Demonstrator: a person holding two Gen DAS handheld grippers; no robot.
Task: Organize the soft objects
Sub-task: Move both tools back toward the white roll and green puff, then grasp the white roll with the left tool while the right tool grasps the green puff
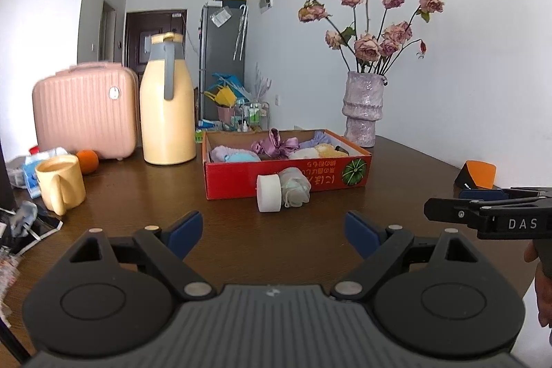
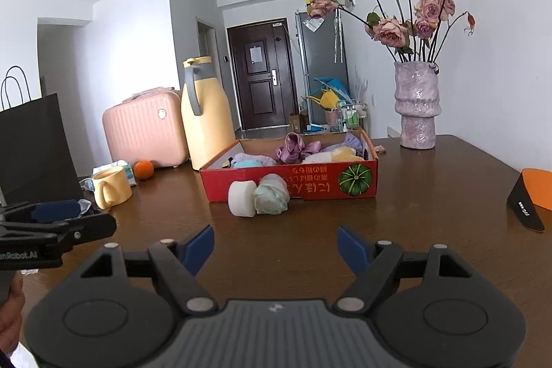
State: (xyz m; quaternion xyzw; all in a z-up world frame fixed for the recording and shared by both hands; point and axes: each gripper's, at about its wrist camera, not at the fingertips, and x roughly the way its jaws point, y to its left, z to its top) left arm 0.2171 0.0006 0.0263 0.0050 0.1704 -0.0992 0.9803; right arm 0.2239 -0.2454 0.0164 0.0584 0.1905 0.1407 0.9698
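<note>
Soft items, red box (image 1: pixel 286 175), worktop (image 1: pixel 241 230).
Left tongs (image 1: pixel 274 230) and right tongs (image 2: pixel 275 245) apart, empty; sponge (image 1: pixel 269 193), pouf (image 1: pixel 295 187) touching box front.

Brown table (image 1: pixel 241 240), red box (image 1: pixel 286 176), thermos (image 1: pixel 168 106), vase (image 1: pixel 362 109)

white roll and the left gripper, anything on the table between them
Nothing: in the left wrist view, only bare brown table lies between the left gripper and the white roll.

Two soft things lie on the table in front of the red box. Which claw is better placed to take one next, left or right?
Left, by a small margin. The white roll and mesh puff lie almost centred ahead of the open left claw; the open right claw sees them slightly to its left. Neither holds anything.
</note>
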